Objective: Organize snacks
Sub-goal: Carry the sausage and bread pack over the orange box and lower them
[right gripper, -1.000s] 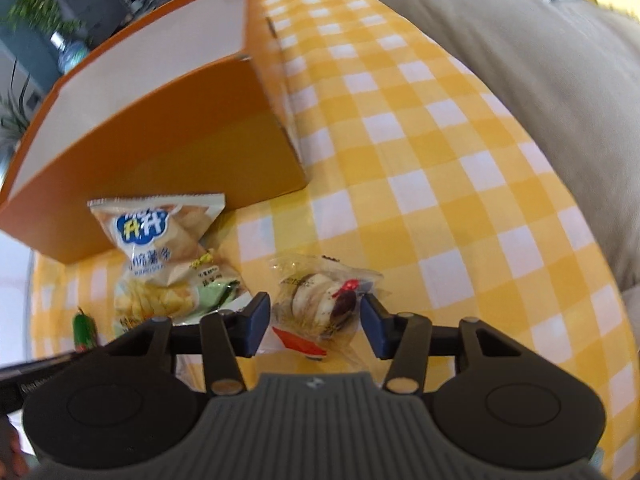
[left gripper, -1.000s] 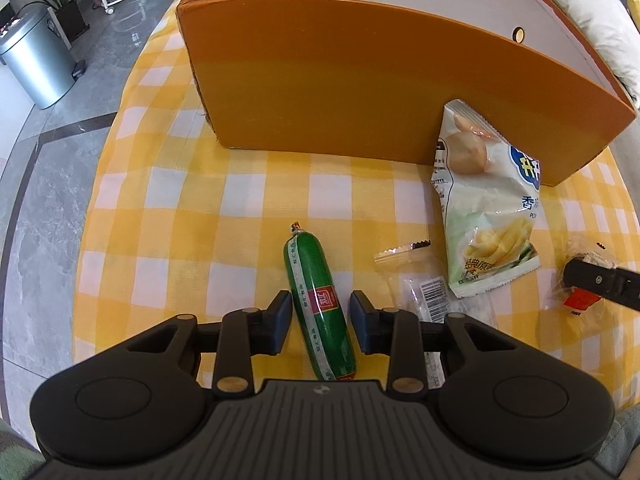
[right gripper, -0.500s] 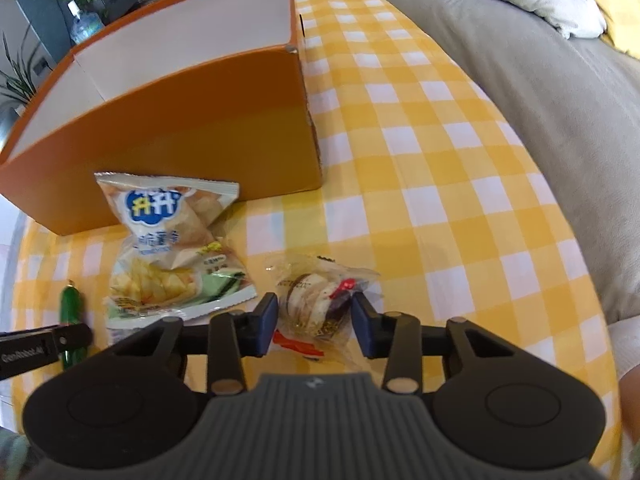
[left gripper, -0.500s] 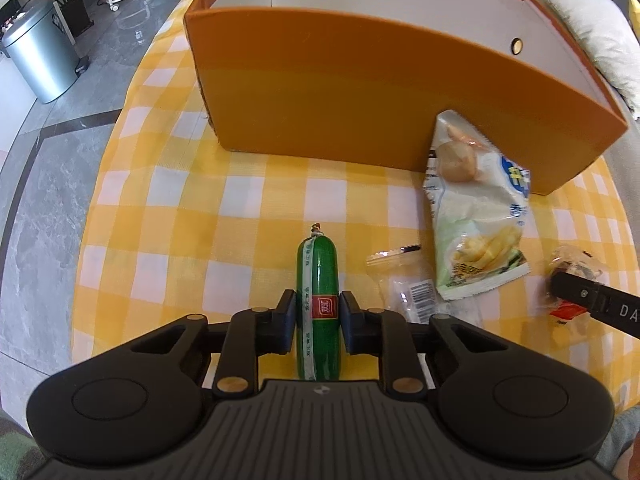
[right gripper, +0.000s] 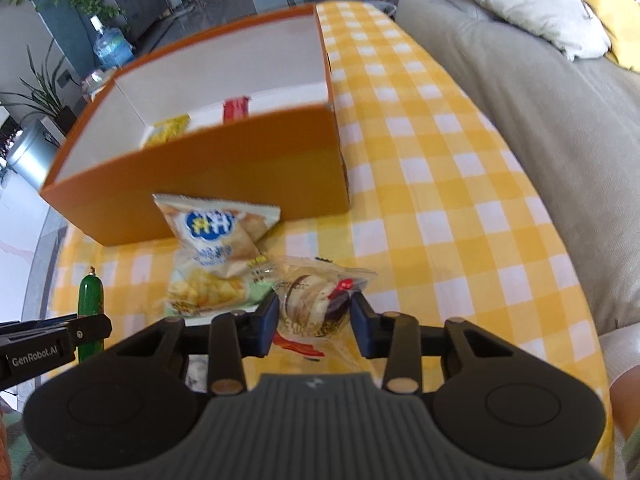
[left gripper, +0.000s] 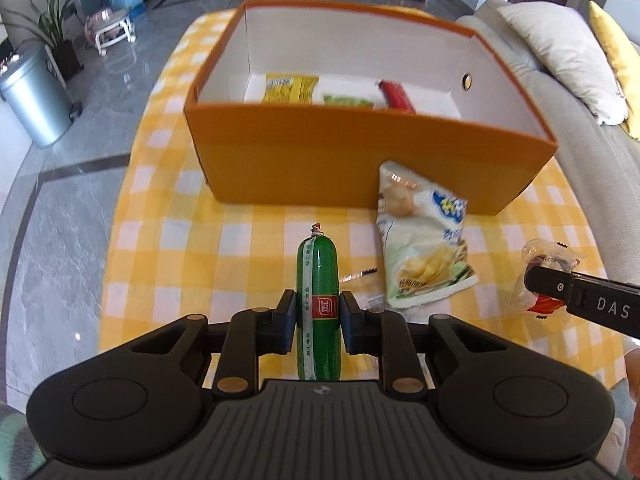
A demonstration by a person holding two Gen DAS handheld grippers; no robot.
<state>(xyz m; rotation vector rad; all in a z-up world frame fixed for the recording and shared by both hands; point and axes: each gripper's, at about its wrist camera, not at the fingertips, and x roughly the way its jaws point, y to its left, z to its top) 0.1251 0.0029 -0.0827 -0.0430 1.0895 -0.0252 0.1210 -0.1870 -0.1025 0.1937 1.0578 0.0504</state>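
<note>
**Two snacks gripped, box waiting open**

A living room with a grey tiled floor, a metal bin (left gripper: 34, 100) and a sofa (right gripper: 560, 140) surrounds a table under a yellow checked cloth (left gripper: 180, 248). On it stands an orange box (left gripper: 360, 160), open at the top so that packets can be dropped in from above; a yellow packet (left gripper: 290, 88) and a red packet (left gripper: 396, 94) already lie on its white floor.

The left gripper (left gripper: 318, 320) pinches a green sausage (left gripper: 318, 280) across its lower half, jaws pressed hard against its sides. The sausage lies along the line of the fingers with its clipped end pointing toward the box, which probably suits sliding it in end-first. It looks clear of the cloth, though the view cannot confirm this.

The right gripper (right gripper: 314, 322) squeezes a clear-wrapped pastry (right gripper: 316, 304); its jaws bear on the crinkled film and the cake inside. The grip looks soft, so a slip is possible if the film gives way.

A chip bag (right gripper: 216, 256) leans against the box's near wall, between the two grippers, and a small clear packet (left gripper: 360, 280) lies just beside the sausage. Both appear to be left for a later trip, since each hand is full.

The next move, as I judge it, is to carry both snacks over the rim.
</note>
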